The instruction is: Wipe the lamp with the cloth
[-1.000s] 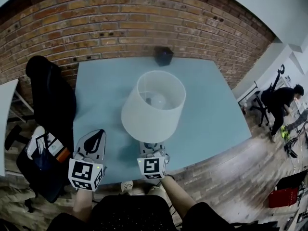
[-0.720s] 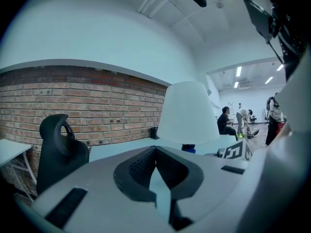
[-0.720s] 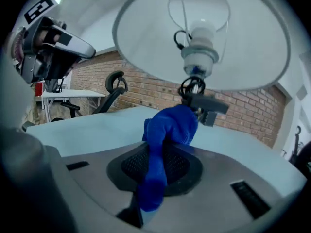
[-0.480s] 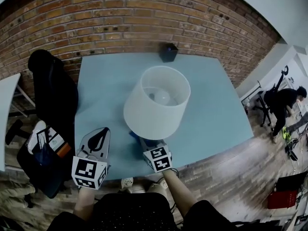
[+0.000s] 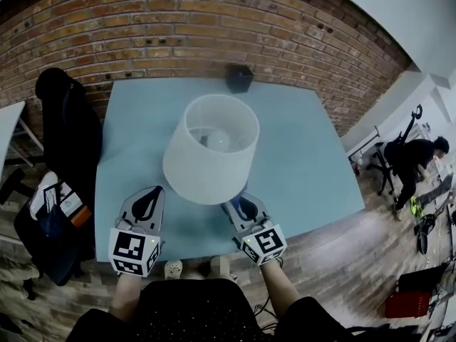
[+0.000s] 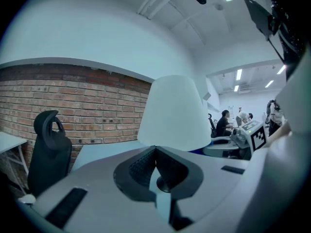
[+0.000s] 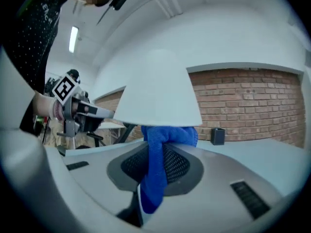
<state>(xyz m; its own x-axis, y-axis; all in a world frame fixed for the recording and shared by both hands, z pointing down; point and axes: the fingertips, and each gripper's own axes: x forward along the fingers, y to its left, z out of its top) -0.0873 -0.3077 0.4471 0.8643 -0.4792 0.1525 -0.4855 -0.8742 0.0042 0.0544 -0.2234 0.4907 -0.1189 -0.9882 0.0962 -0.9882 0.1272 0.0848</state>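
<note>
Lamp (image 5: 206, 164), white tapered shade upright on the pale-blue table (image 5: 306, 155); right gripper (image 5: 239, 205) pinches a blue cloth (image 7: 156, 174) beneath the shade's rim; left gripper (image 5: 147, 202) closed, empty.

— What stands behind the light-blue table (image 5: 306, 162)?
— A red brick wall (image 5: 178, 20) across its far side, with a pale plain wall (image 5: 399, 13) at the right.
— And the floor?
— Wood-look planks (image 5: 342, 255). A black office chair (image 5: 68, 123) stands left of the table, and strip lights (image 6: 238, 74) glow on the white ceiling.
</note>
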